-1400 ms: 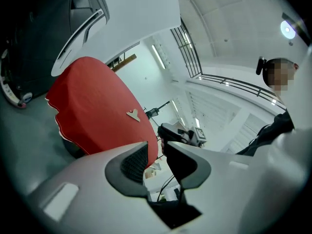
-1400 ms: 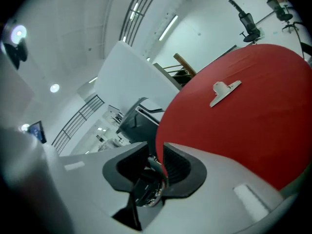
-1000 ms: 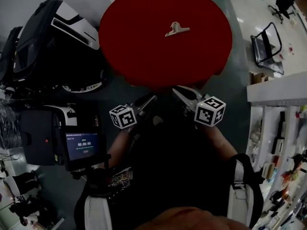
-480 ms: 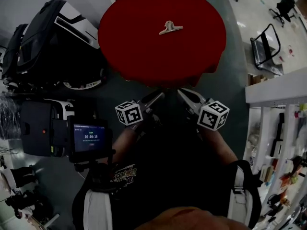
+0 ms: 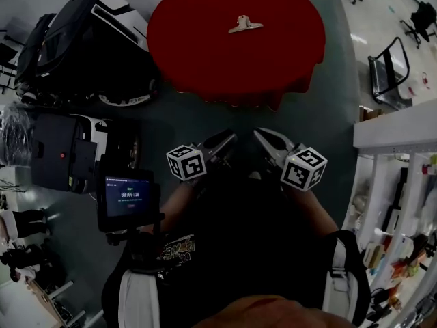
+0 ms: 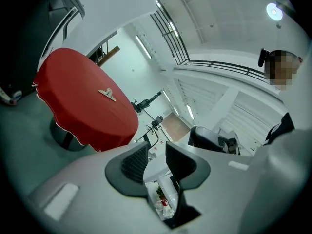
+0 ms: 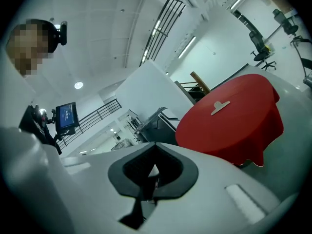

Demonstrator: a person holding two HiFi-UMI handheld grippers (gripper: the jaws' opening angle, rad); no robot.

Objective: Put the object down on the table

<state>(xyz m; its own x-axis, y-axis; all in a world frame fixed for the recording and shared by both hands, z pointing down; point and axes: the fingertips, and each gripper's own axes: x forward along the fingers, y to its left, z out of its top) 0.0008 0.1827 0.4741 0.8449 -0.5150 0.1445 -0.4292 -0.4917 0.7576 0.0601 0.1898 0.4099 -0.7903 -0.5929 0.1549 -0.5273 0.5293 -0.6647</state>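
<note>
The counter (image 5: 205, 60) wears a deep red cloth with a scalloped hem, and the clip (image 5: 244, 24) on it is pale tan. The left tongs (image 6: 157, 152) and right tongs (image 7: 155, 167) are light grey with dark grey pads, finely ribbed on the left pair. Their marker cubes (image 5: 186, 162) are white, patterned with black squares. The floor (image 5: 171, 125) is dull grey-green. A small screen (image 5: 125, 198) glows blue inside a black frame.

A pale bulldog clip (image 5: 244, 24) lies flat near the middle of the round, red-clothed table (image 5: 198, 60).
</note>
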